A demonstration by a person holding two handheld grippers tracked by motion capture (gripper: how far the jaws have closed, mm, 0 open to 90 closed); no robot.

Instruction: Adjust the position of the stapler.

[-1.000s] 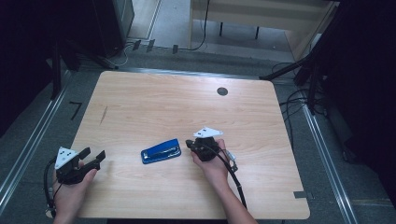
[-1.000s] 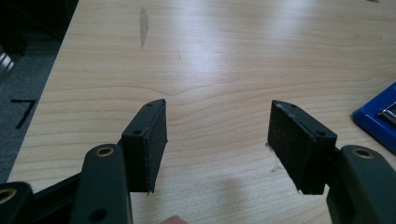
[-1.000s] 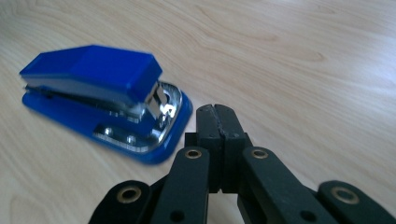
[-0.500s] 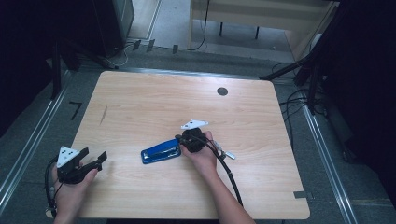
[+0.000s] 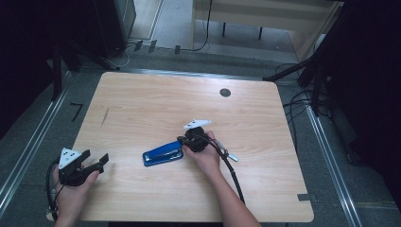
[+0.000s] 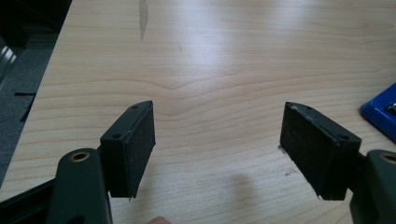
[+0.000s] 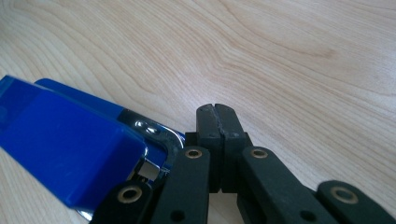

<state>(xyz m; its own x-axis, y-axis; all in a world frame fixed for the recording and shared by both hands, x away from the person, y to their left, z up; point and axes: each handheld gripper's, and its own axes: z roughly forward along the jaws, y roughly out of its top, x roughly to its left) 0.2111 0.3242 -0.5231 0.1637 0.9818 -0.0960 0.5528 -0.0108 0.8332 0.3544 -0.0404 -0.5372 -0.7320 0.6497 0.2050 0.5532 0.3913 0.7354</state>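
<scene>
The stapler (image 5: 163, 153) lies flat near the middle of the table (image 5: 142, 104), a little toward your edge, its long blue body running left to right with the right end raised slightly toward your right gripper (image 5: 182, 140). In the right gripper view that stapler (image 7: 70, 158) sits just to the left of the jaws, chrome end nearest them, so your right gripper (image 7: 217, 112) is beside it rather than around it: the jaws are pressed together with nothing between them, the pads meeting in a thin seam. Held like that, closed and low at the stapler's end, the gripper reads as a blunt tip set to nudge or press the stapler, not as a grasp; whether it actually touches the chrome I cannot tell. If you mean to pick the stapler up, you would need to spread the jaws first and bring them across the narrow body. Your left gripper (image 5: 94, 165) waits well apart at the table's near left corner, its jaws wide apart over bare wood, with only a blue corner of the stapler (image 6: 380, 112) at the right edge of its view. That leaves it free to steady the far end should the stapler slide.
</scene>
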